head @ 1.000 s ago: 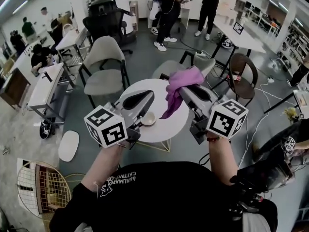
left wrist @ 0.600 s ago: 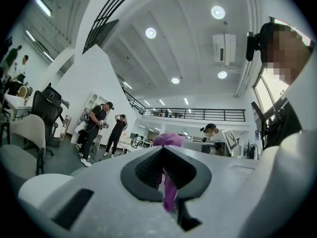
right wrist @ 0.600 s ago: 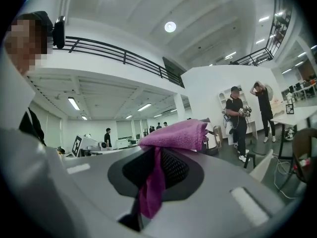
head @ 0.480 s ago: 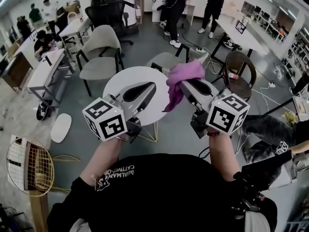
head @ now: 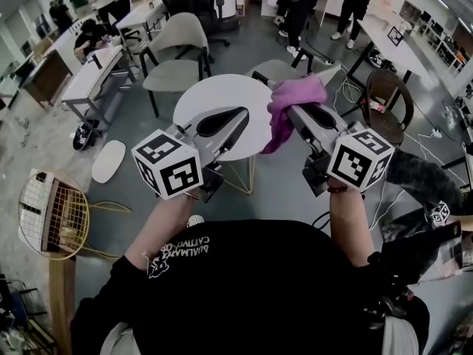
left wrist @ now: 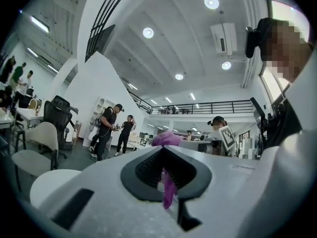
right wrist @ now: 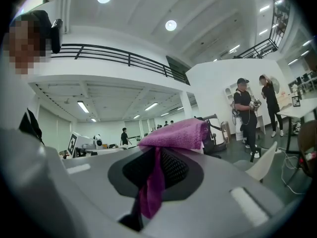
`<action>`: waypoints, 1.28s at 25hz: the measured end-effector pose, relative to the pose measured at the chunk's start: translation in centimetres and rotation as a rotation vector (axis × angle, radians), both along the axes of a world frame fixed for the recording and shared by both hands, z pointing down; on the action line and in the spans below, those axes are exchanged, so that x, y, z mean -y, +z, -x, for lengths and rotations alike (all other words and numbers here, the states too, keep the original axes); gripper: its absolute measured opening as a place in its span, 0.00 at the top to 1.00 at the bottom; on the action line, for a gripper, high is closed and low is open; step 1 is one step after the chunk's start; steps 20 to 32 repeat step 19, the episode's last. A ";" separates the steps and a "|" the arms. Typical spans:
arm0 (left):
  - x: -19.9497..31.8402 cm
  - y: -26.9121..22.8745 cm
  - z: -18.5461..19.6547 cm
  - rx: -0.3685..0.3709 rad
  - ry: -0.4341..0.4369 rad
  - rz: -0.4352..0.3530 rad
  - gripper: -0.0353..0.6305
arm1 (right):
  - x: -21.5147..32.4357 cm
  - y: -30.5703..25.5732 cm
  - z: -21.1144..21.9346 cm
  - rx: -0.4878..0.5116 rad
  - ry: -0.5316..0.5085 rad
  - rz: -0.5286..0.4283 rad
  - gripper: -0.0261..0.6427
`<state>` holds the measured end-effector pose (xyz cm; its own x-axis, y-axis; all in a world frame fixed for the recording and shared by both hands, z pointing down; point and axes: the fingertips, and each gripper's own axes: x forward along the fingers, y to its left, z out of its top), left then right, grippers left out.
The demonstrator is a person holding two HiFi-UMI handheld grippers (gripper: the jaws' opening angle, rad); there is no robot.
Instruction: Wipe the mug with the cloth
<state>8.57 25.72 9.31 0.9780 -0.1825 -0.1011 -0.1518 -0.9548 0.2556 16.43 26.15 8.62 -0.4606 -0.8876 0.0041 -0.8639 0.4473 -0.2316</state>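
Cloth hangs pinched in the right claw, above the right edge of the round bench. Left claw, pressed together and empty, points across the bench alongside. Mug shows in no view, perhaps hidden under that claw.

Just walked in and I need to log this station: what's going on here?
A person stands over a round white table with a two-jaw gripper in each hand. The right gripper is shut on a purple cloth, which drapes over its tip and hangs below. The left gripper is shut and, in the head view, sits apart from the cloth. Both are held roughly level above the table. I can't make out the mug, so no wiping is under way.
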 end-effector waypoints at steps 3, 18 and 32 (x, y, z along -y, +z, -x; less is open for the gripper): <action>-0.2 0.3 0.6 0.030 -0.026 0.006 0.94 | 0.3 0.6 -0.1 -0.005 -0.007 0.025 0.90; 0.3 1.6 1.8 0.056 -0.061 0.028 0.94 | 1.0 1.5 -0.6 0.032 0.001 0.022 0.90; 0.3 1.7 1.8 0.057 -0.061 0.029 0.94 | 1.0 1.6 -0.7 0.032 0.002 0.023 0.90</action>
